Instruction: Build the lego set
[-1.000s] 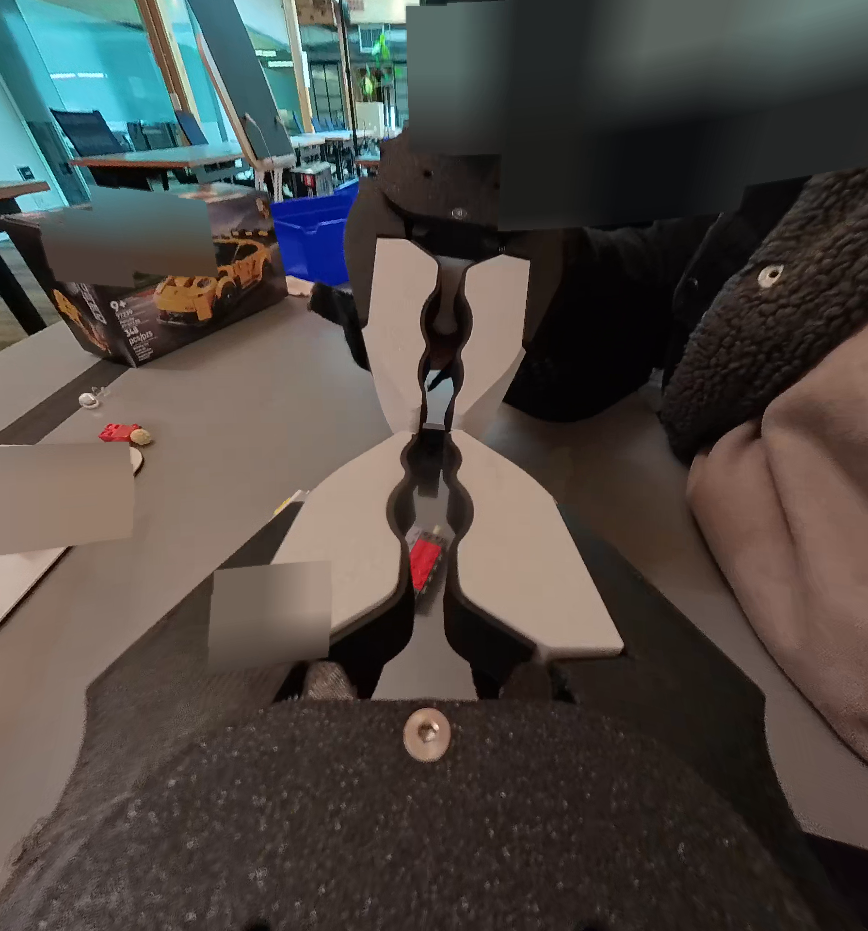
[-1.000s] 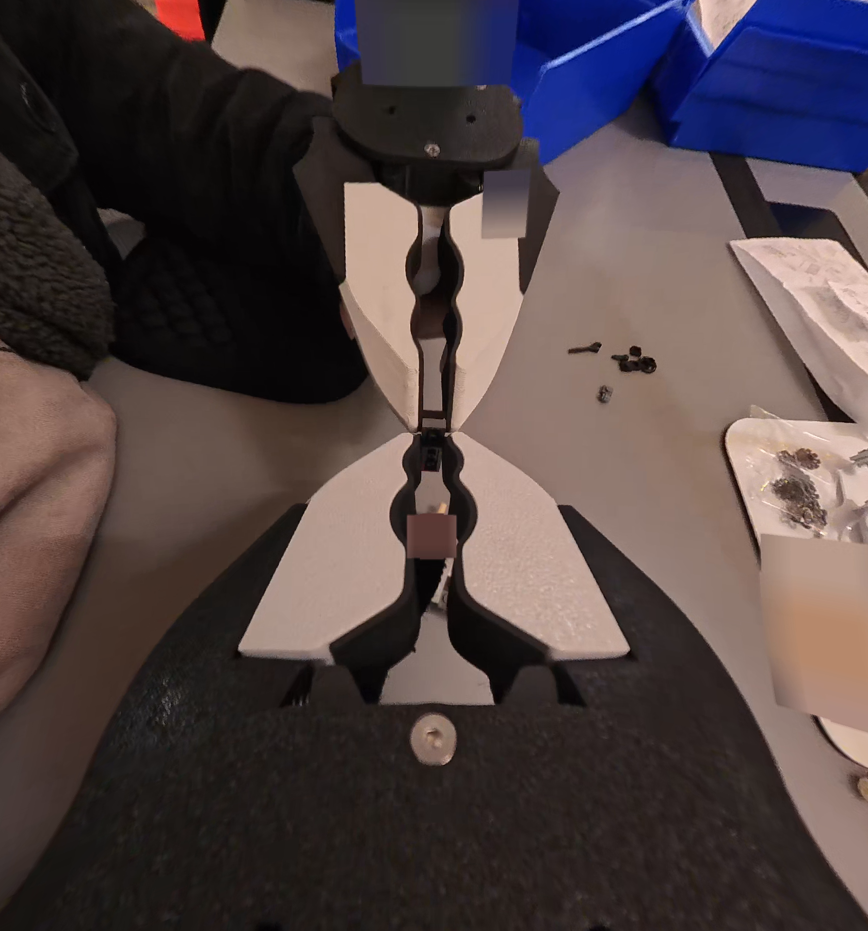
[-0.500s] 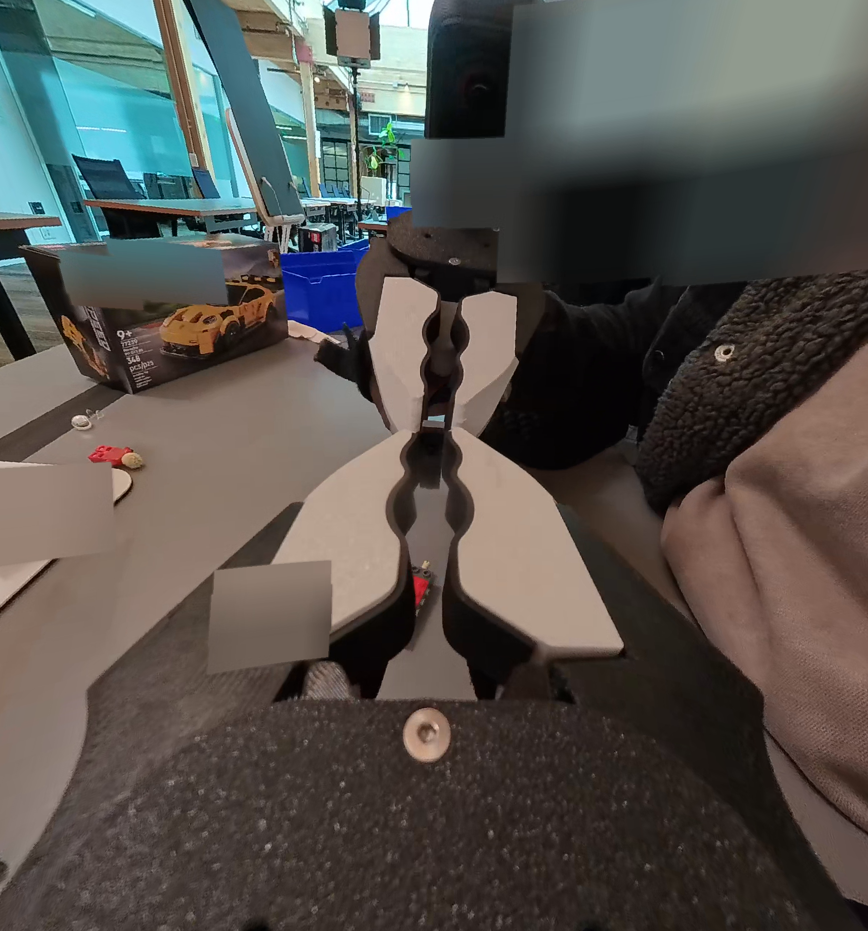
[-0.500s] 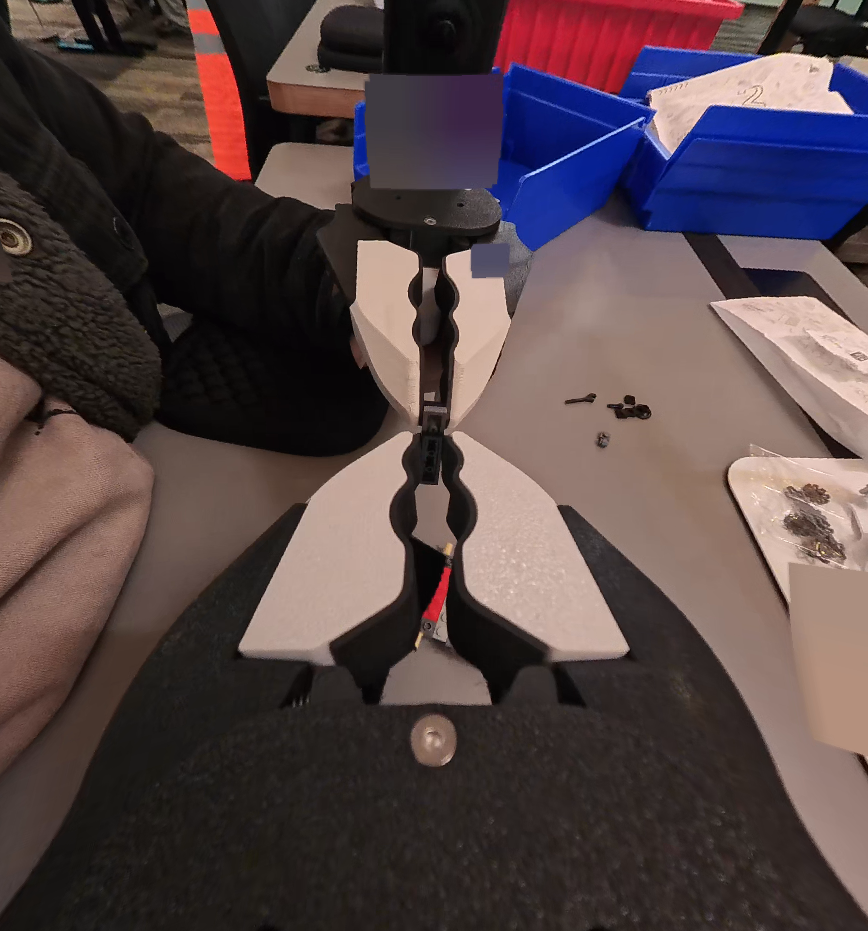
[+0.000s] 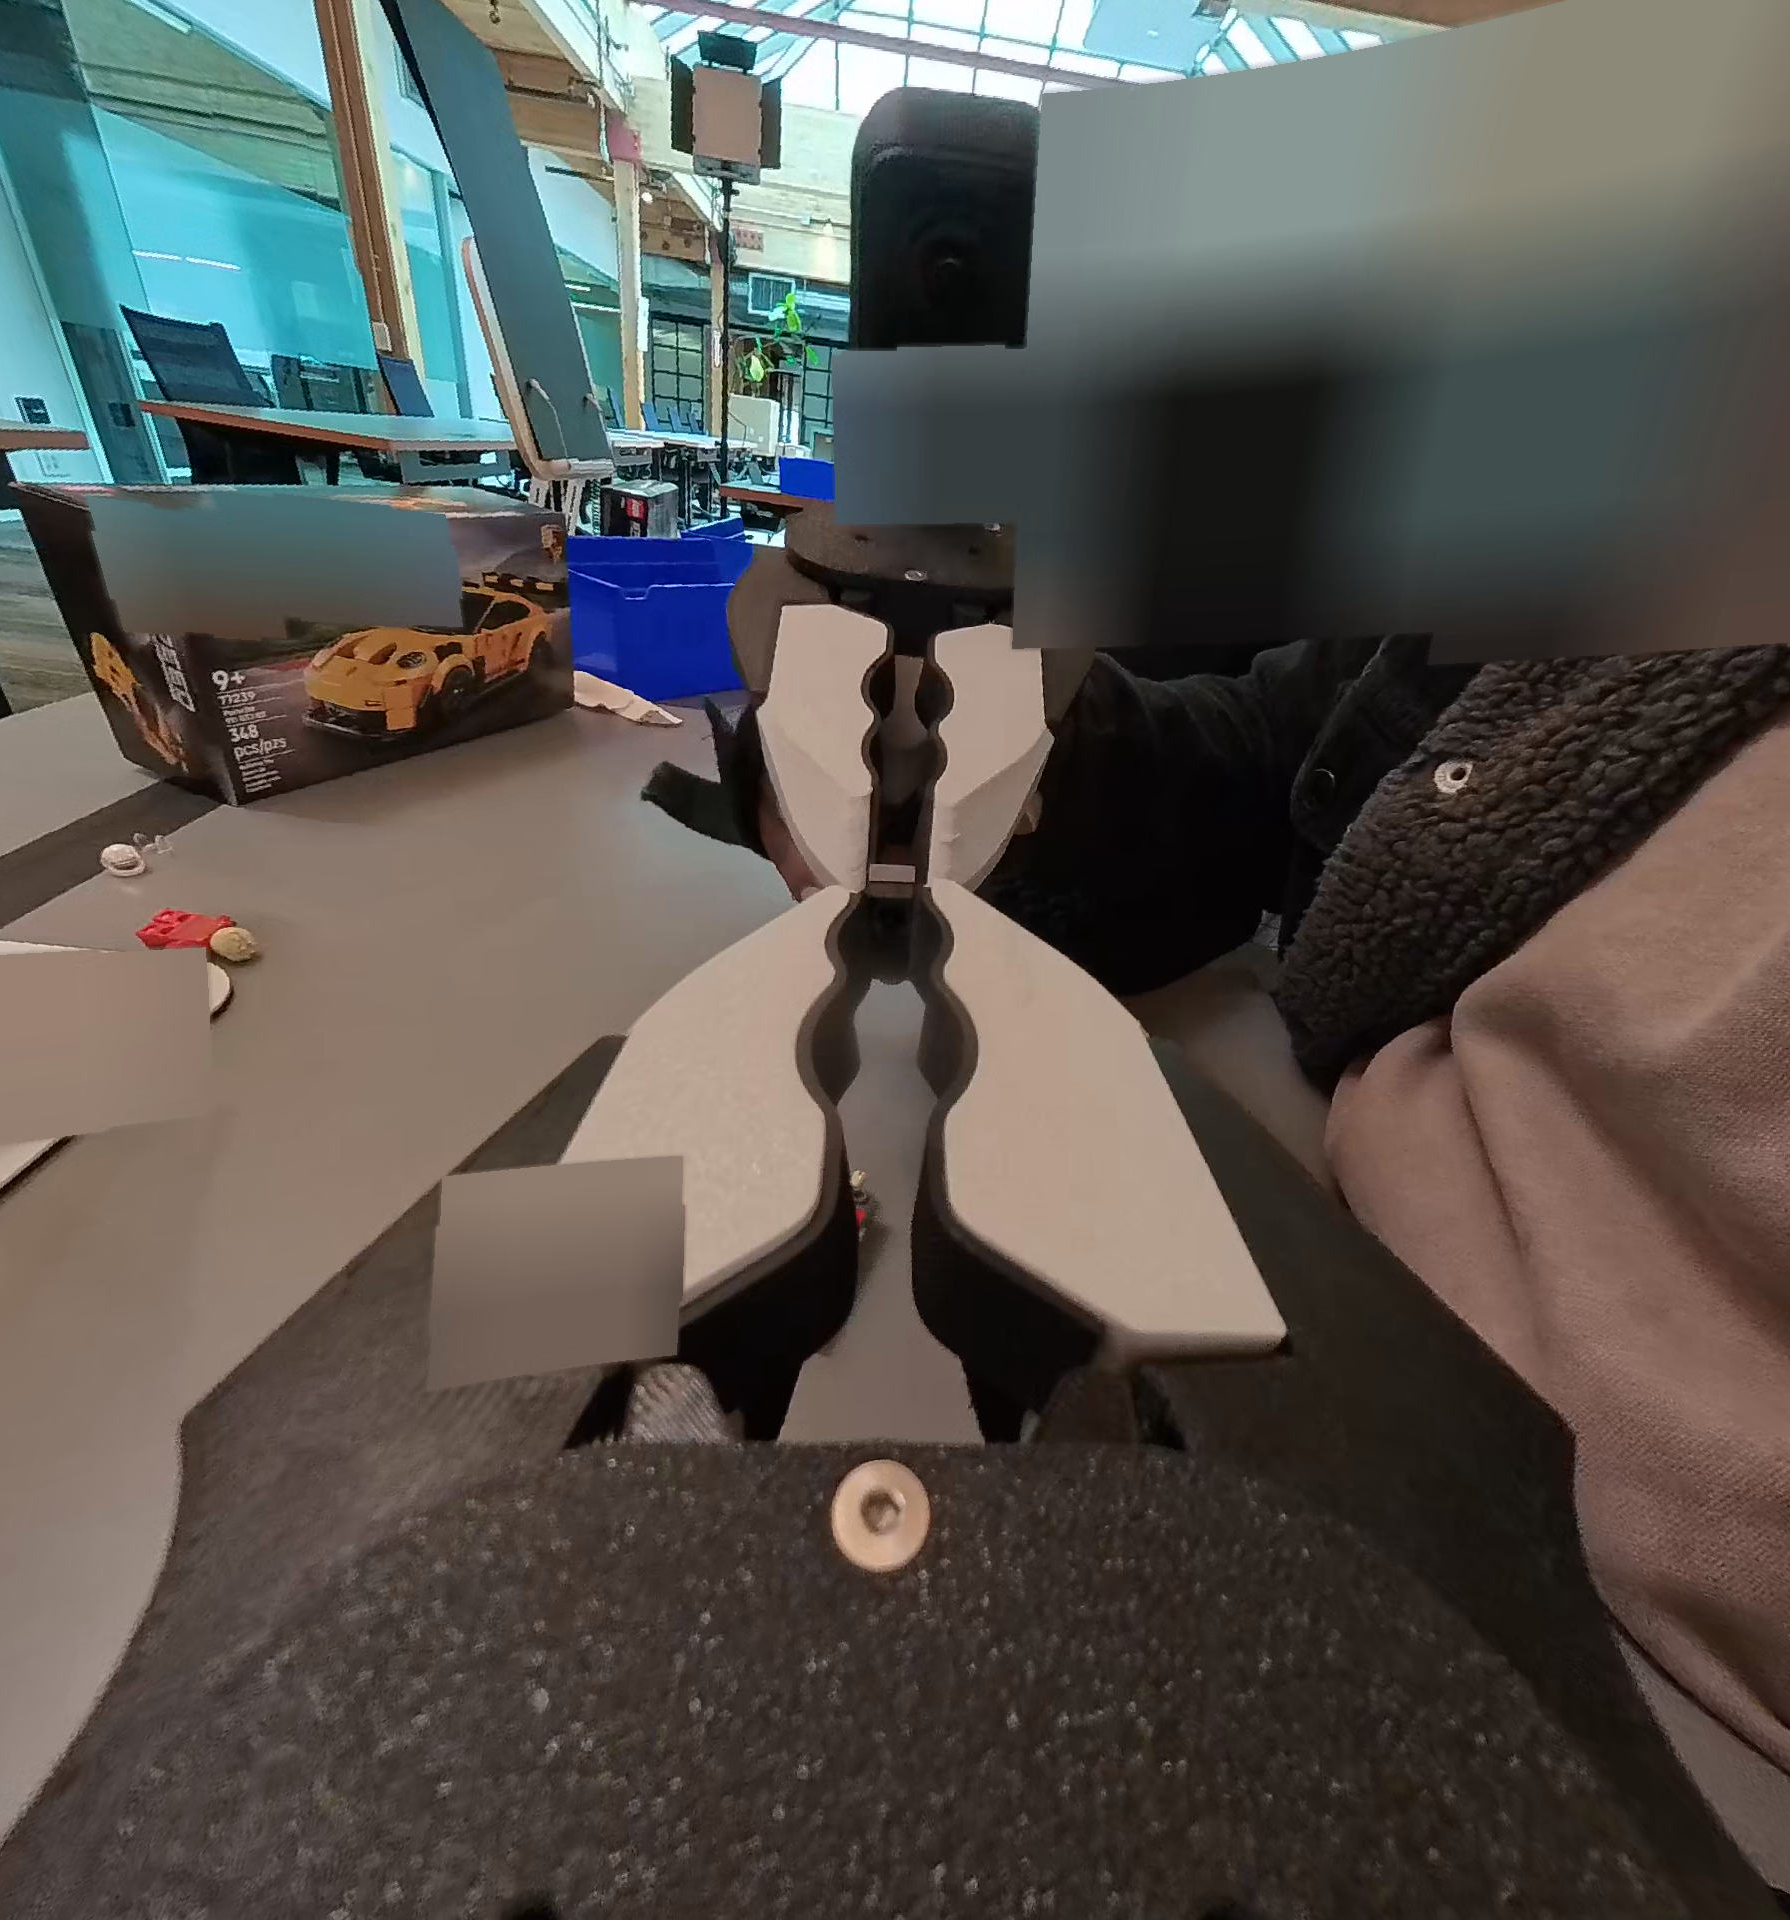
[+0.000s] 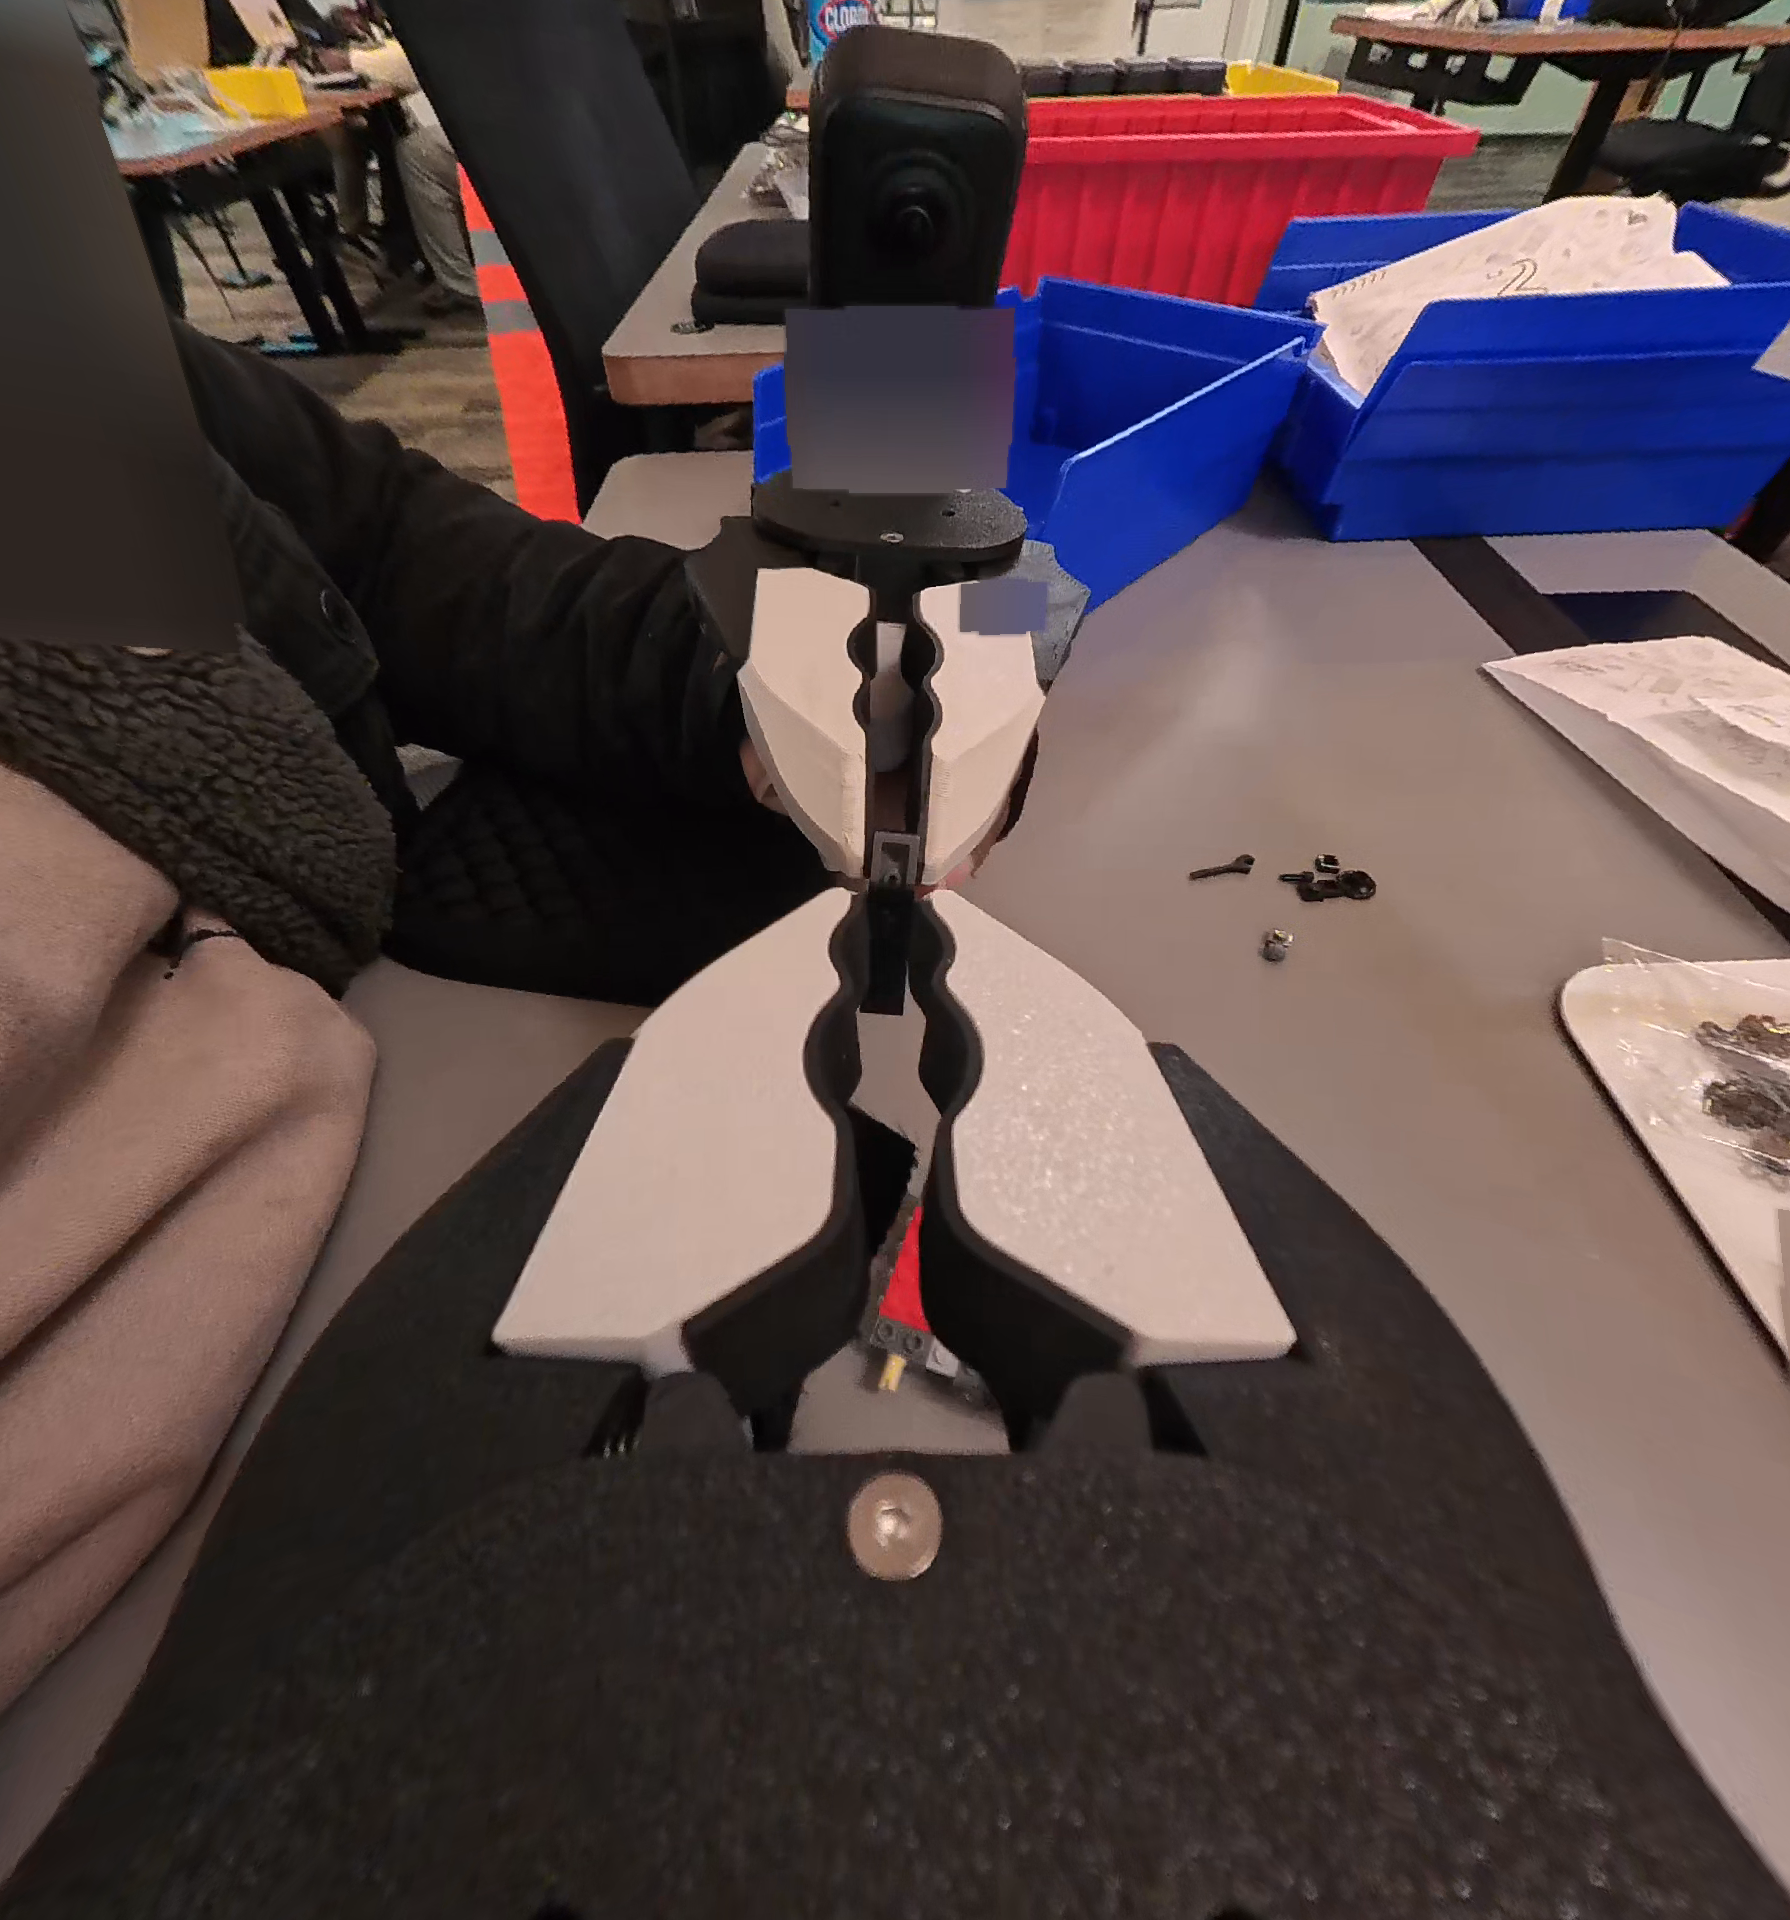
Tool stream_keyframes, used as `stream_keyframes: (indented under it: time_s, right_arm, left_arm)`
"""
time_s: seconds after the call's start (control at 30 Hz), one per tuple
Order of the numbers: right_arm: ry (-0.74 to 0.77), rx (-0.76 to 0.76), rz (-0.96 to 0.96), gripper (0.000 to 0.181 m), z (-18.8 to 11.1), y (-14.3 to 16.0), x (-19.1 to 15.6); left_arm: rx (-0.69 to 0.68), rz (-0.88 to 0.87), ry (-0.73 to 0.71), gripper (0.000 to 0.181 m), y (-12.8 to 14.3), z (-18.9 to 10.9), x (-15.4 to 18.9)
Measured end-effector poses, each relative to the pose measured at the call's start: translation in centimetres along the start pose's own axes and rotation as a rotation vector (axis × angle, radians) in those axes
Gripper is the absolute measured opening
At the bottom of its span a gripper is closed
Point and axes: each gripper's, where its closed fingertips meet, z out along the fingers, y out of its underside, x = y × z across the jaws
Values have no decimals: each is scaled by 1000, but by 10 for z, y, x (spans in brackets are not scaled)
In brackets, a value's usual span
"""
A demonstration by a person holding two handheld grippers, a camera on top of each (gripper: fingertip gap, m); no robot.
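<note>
My two grippers meet tip to tip above the grey table (image 5: 434,997). In the left wrist view my left gripper (image 5: 888,906) is shut on a small dark lego piece (image 5: 886,928), and the right gripper faces it from beyond. In the right wrist view my right gripper (image 6: 886,902) is shut on a narrow black lego piece (image 6: 883,961). The left gripper opposite pinches a small grey piece (image 6: 893,858) that touches it. A red lego build (image 6: 901,1278) lies on the table under the grippers. It shows as a sliver through the finger gap in the left wrist view (image 5: 863,1210).
A lego set box (image 5: 330,644) stands at the back left, with a red piece (image 5: 179,927) and a round tan piece (image 5: 233,943) nearer. Blue bins (image 6: 1545,395), paper bags (image 6: 1701,748), small black parts (image 6: 1322,883) and a white tray (image 6: 1618,1029) are on the right. A person's sleeves (image 6: 143,1039) are close by. My left and right fingertips are right by each other.
Both grippers have stayed shut and tip to tip while tilting upward, so more of the room shows. The red build has slid lower in both finger gaps.
</note>
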Motion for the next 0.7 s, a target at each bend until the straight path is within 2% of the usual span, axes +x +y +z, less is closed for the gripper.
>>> stream_keyframes:
  time_s: [0.17,0.3,0.7]
  right_arm:
    - [51,37,9,8,-11,-5,11]
    - [50,31,6,8,-9,-3,12]
    - [8,147,138,8,-7,-8,16]
  left_arm:
    - [56,-26,-33,8,-6,-9,-9]
    - [35,4,-33,8,-6,-5,-6]
    - [40,-125,-43,8,0,-5,-16]
